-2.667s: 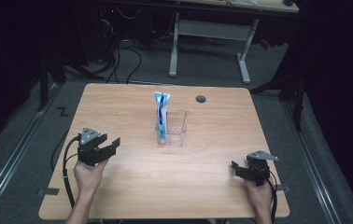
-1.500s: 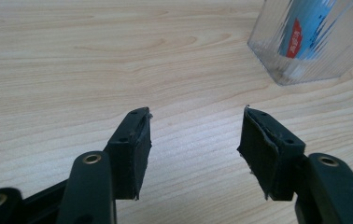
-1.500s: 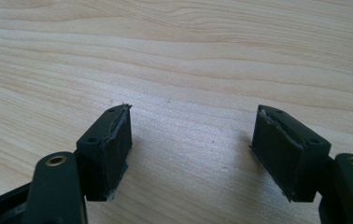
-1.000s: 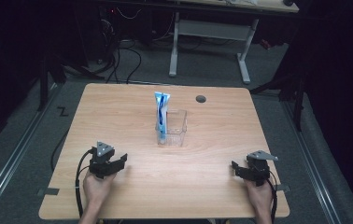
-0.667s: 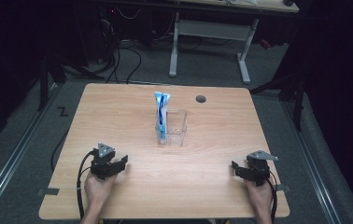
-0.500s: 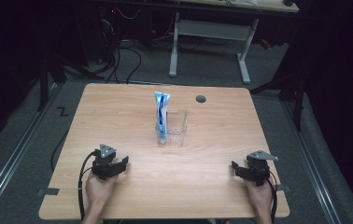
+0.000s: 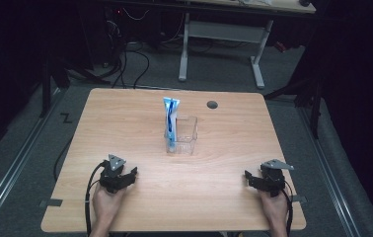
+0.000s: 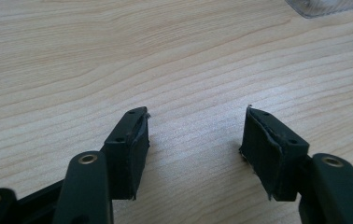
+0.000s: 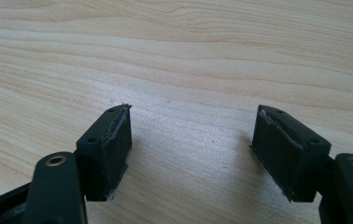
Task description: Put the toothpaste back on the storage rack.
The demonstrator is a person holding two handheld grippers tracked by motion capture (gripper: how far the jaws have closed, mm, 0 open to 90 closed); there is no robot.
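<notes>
**Both grippers resting low, toothpaste tube standing in the clear box**

The left gripper (image 7: 125,175) is sitting on the near left part of the wooden table (image 7: 125,118), its jaws spread, having just been opening, with bare wood between them. At the table's middle, well apart from both hands, a blue-and-white toothpaste tube (image 7: 170,121) is standing upright inside a clear plastic box (image 7: 187,133), leaning against its left wall. The right gripper (image 7: 251,178) is lying near the right front corner, jaws spread wide and gripping nothing.
</notes>
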